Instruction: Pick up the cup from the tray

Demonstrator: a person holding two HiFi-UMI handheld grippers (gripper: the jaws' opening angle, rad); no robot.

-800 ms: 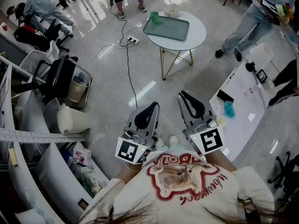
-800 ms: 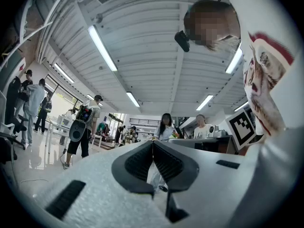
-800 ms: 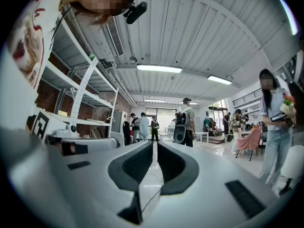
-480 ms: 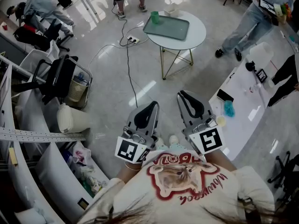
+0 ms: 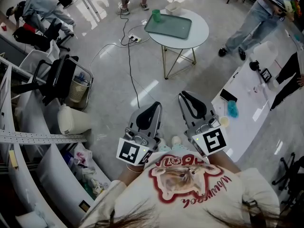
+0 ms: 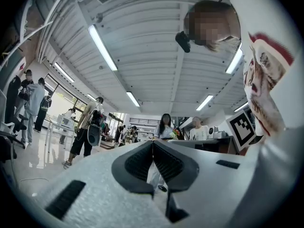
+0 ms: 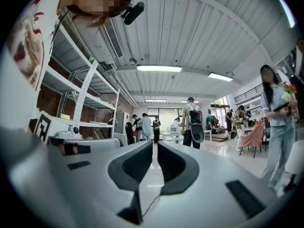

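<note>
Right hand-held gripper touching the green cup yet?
Apart. Head view: the right hand-held gripper sits close to the person's body, with open floor between it and the green cup on the round table.

Bright ceiling strip lights (image 6: 102, 46) glare off the floor (image 5: 147, 89); edges warp fisheye.

Busy open workshop hall
People (image 5: 251, 23) are standing beyond the fingertips (image 5: 154, 109); metal racks (image 7: 83, 94) are lining one side.
</note>
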